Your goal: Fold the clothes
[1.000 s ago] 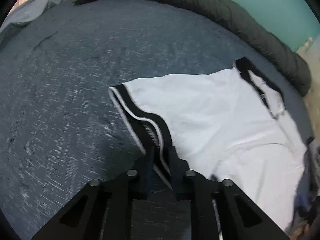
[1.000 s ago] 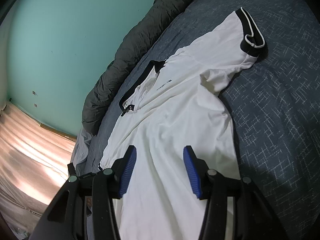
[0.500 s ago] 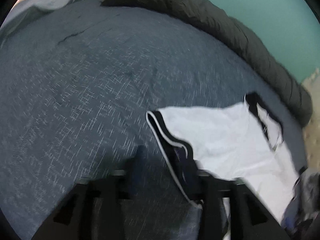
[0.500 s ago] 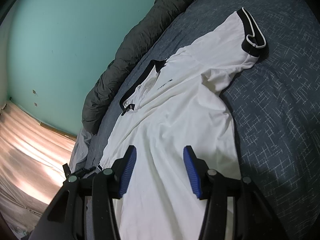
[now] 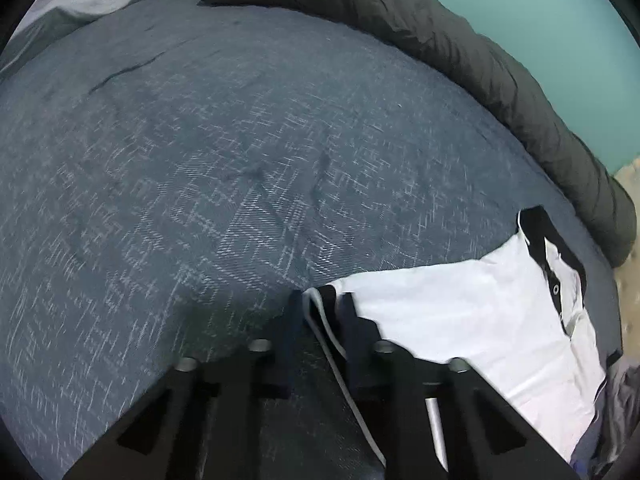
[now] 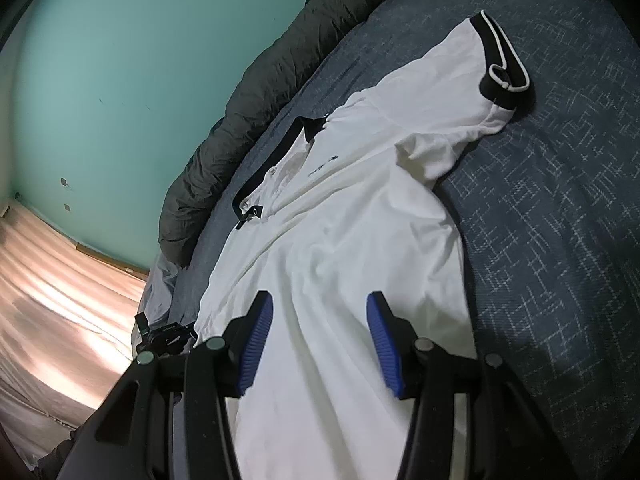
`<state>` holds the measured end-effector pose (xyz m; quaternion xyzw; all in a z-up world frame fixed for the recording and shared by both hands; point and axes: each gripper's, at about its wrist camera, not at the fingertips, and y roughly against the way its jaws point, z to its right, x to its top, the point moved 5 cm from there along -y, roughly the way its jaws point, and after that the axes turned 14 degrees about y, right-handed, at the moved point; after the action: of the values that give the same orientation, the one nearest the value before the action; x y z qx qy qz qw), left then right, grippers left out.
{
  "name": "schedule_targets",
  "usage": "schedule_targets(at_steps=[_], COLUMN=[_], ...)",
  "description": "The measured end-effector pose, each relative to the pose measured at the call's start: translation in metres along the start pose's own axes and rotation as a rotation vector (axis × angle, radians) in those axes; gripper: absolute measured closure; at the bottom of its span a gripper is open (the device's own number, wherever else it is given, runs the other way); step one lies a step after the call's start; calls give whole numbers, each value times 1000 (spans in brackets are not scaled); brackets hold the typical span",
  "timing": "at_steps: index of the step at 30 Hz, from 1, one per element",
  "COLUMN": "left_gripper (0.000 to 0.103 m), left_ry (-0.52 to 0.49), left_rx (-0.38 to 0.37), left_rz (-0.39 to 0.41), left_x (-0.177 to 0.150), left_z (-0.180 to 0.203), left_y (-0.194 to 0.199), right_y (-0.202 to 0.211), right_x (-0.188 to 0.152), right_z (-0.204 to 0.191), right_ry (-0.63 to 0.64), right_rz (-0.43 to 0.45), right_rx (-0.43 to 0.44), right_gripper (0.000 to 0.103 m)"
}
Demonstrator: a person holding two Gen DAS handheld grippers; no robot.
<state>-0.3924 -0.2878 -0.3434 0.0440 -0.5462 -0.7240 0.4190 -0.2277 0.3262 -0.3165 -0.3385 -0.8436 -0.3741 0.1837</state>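
A white polo shirt (image 6: 360,240) with a black collar (image 6: 264,176) lies spread on the bed. In the left wrist view the shirt (image 5: 460,320) is at the lower right. Its black, white-edged sleeve cuff (image 5: 326,308) runs between the fingers of my left gripper (image 5: 322,312), which is shut on it. My right gripper (image 6: 320,320) hovers open over the lower body of the shirt, its blue pads (image 6: 258,340) on either side of bare cloth. The same kind of cuff (image 6: 504,68) shows at the far right of that view; no gripper is visible there.
A dark blue patterned bedspread (image 5: 200,180) covers the bed. A rolled dark grey duvet (image 5: 480,72) lies along the teal wall (image 6: 140,60). A small black device (image 6: 164,336) sits at the bed's edge, with the wooden floor (image 6: 60,300) beyond it.
The left wrist view has swung so that the shirt sits lower and further right, with the cuff still between its fingers. The right gripper and the shirt in its view have barely moved.
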Motion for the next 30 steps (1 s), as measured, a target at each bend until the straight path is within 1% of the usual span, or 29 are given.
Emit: schedule_targets(at_steps=[2, 6, 9, 13, 16, 18, 21, 23, 26, 29, 30], left_gripper=[99, 100, 100, 99, 92, 85, 82, 80, 79, 79, 79], left_ry=[-17, -40, -54, -33, -24, -44, -76, -119, -232, -351, -370], left_rx=[8, 33, 53, 55, 43, 63, 29, -7, -38, -44, -38], left_rz=[22, 83, 65, 43, 50, 78, 89, 68, 22, -33, -45], left_x=[6, 21, 21, 18, 19, 21, 18, 5, -30, -60, -67], left_z=[1, 3, 3, -5, -8, -7, 1, 12, 39, 67, 70], left_y=[2, 9, 2, -4, 2, 16, 41, 54, 67, 63, 60], right_y=[-2, -7, -9, -8, -7, -6, -6, -5, -4, -2, -2], right_x=[-1, -4, -5, -6, -5, -4, -4, -4, -4, -3, -3], right_z=[-1, -3, -3, -2, -1, -2, -4, -6, -9, -11, -11], right_ry=[3, 10, 13, 10, 8, 7, 8, 11, 14, 16, 16], right_rz=[-7, -20, -27, -28, -23, -21, -20, -17, -11, -7, -6], right_rx=[1, 4, 5, 4, 4, 7, 13, 17, 19, 23, 25], right_gripper=[53, 53, 53, 53, 53, 53, 53, 53, 53, 53, 53])
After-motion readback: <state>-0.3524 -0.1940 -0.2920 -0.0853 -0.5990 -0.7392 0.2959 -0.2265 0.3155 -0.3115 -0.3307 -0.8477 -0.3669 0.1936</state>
